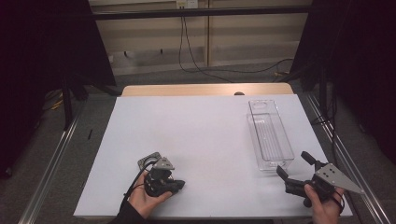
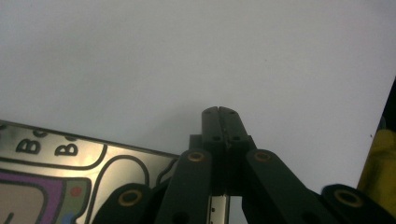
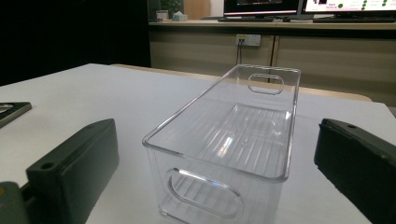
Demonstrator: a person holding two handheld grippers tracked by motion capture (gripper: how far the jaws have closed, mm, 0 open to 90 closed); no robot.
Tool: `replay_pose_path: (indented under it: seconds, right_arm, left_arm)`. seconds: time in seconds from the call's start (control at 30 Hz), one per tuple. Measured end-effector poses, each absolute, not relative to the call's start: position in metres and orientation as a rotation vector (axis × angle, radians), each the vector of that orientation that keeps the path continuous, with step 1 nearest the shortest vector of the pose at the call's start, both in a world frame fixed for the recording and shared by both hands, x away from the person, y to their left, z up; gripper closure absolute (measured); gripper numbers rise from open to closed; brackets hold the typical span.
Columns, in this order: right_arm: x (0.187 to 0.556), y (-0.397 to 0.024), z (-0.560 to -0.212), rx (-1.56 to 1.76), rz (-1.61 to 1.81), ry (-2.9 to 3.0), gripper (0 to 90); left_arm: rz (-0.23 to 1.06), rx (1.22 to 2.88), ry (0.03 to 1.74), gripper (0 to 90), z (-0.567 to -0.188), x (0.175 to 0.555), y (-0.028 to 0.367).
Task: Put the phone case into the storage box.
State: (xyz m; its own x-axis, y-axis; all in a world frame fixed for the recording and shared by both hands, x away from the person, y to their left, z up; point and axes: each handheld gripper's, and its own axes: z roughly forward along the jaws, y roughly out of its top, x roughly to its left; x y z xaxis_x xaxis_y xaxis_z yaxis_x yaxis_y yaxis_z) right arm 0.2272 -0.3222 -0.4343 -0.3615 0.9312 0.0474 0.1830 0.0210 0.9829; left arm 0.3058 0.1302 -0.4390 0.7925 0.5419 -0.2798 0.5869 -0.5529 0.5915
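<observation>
high: overhead, forward-down | left: close, downward | right: low — both see bin

The left hand-held gripper sits low at the near left of the worktop, cradled from below in the person's left hand, palm turned up, with a dark sleeve at the wrist. In the left gripper view its two black jaws are pressed together, tips meeting with no gap. The right hand-held gripper is held near the right front corner by the right hand, which wraps its rear; the grey three-cornered plate on top points right. Its jaws stand wide apart, angled up and to the left, and in the right gripper view they sit at opposite edges.
</observation>
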Motion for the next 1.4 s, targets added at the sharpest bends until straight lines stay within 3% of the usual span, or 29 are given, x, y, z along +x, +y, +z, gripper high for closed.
replay_pose_path:
  seconds: [1.4]
  right_arm:
    - [0.228, -0.321, -0.435, 1.158, 1.388, 1.625, 0.0]
  left_arm:
    - [0.023, 2.262, 1.019, 90.0, -0.432, 0.296, 0.223]
